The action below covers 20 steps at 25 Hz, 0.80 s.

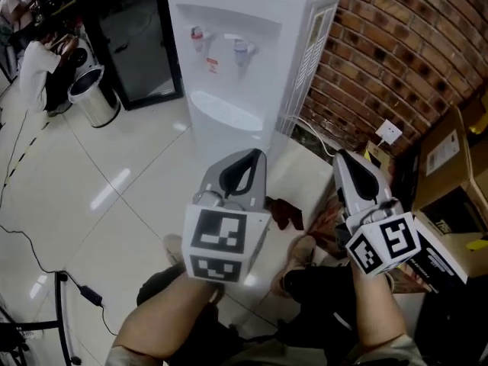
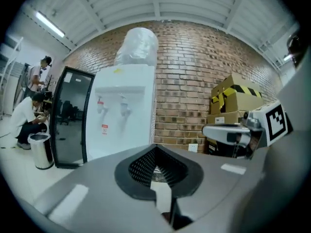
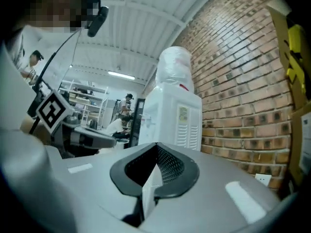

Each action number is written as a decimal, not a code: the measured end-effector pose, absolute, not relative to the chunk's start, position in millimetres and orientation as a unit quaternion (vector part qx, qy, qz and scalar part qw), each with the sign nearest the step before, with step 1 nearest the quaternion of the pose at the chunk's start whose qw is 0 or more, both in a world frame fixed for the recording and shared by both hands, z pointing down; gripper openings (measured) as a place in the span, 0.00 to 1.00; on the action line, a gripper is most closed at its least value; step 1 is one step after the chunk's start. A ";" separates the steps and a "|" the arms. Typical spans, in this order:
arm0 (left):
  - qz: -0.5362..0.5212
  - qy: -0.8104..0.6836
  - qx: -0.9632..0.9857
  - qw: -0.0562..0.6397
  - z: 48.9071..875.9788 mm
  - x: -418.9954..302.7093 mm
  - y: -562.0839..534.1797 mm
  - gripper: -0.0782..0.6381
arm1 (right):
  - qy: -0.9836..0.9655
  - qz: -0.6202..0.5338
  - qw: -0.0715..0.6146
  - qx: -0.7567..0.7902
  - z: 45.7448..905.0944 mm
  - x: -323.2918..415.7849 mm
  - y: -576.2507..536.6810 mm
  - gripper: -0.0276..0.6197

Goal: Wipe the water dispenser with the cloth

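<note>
The white water dispenser (image 1: 244, 52) stands against the brick wall, with two taps in its recess and a plastic-wrapped bottle (image 2: 138, 45) on top. It also shows in the left gripper view (image 2: 124, 115) and, from its vented side, in the right gripper view (image 3: 175, 120). My left gripper (image 1: 252, 157) is raised in front of it, its jaws shut with nothing between them (image 2: 156, 164). My right gripper (image 1: 345, 158) is level beside it, also shut and empty (image 3: 156, 161). A dark brown crumpled cloth (image 1: 284, 212) lies on the floor below, between the two grippers.
A black glass-door cabinet (image 1: 137, 36) and a steel bin (image 1: 95, 97) stand left of the dispenser, with a crouching person (image 1: 38, 67) beside them. Cardboard boxes (image 1: 450, 166) are stacked at the right under a wall socket (image 1: 389, 132). A cable (image 1: 46, 258) crosses the tiled floor.
</note>
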<state>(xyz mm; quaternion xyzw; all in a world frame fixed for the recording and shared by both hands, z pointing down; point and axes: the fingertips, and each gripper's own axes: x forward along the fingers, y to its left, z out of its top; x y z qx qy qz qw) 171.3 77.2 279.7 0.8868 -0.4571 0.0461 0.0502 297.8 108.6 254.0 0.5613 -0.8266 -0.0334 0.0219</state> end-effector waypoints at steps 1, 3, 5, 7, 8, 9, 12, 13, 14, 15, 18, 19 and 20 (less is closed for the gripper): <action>0.040 -0.458 0.887 0.044 275.5 168.4 83.1 0.11 | -0.830 -0.038 0.027 0.556 256.8 291.3 113.7 0.06; 0.033 -0.465 0.884 0.028 269.2 159.8 91.2 0.11 | -0.834 -0.042 0.022 0.550 256.2 286.2 115.6 0.06; 0.034 -0.475 0.879 0.021 268.3 150.0 92.4 0.11 | -0.833 -0.026 0.013 0.552 258.3 291.4 113.3 0.06; 0.038 -0.485 0.873 0.025 268.7 145.2 88.9 0.11 | -0.831 0.005 0.006 0.556 263.9 300.7 111.8 0.06; 0.035 -0.487 0.872 0.026 266.0 146.0 87.5 0.11 | -0.829 0.016 0.003 0.558 264.2 304.8 112.1 0.06; 0.028 -0.487 0.872 0.025 261.4 148.7 87.5 0.11 | -0.829 0.022 -0.003 0.559 261.9 307.6 113.6 0.06; 0.020 -0.482 0.876 -0.003 253.0 159.3 93.8 0.11 | -0.834 0.022 -0.035 0.550 240.4 306.0 124.3 0.06; 0.026 -0.480 0.877 -0.009 255.2 161.4 95.1 0.11 | -0.835 0.013 -0.044 0.548 232.7 303.1 127.3 0.06; 0.033 -0.478 0.878 -0.010 259.0 162.5 95.1 0.11 | -0.836 0.004 -0.048 0.547 228.1 299.7 128.7 0.06; 0.039 -0.476 0.878 -0.007 262.7 162.8 94.1 0.11 | -0.837 -0.002 -0.046 0.546 227.8 296.3 128.6 0.06; 0.043 -0.480 0.876 -0.007 266.6 160.9 89.8 0.11 | -0.842 0.005 -0.025 0.539 241.3 291.0 123.1 0.06; 0.041 -0.481 0.876 -0.007 265.5 159.9 88.5 0.11 | -0.843 0.010 -0.020 0.537 245.1 291.5 120.8 0.06; 0.038 -0.482 0.875 -0.007 263.5 159.2 87.5 0.11 | -0.843 0.015 -0.019 0.537 247.0 292.6 118.9 0.06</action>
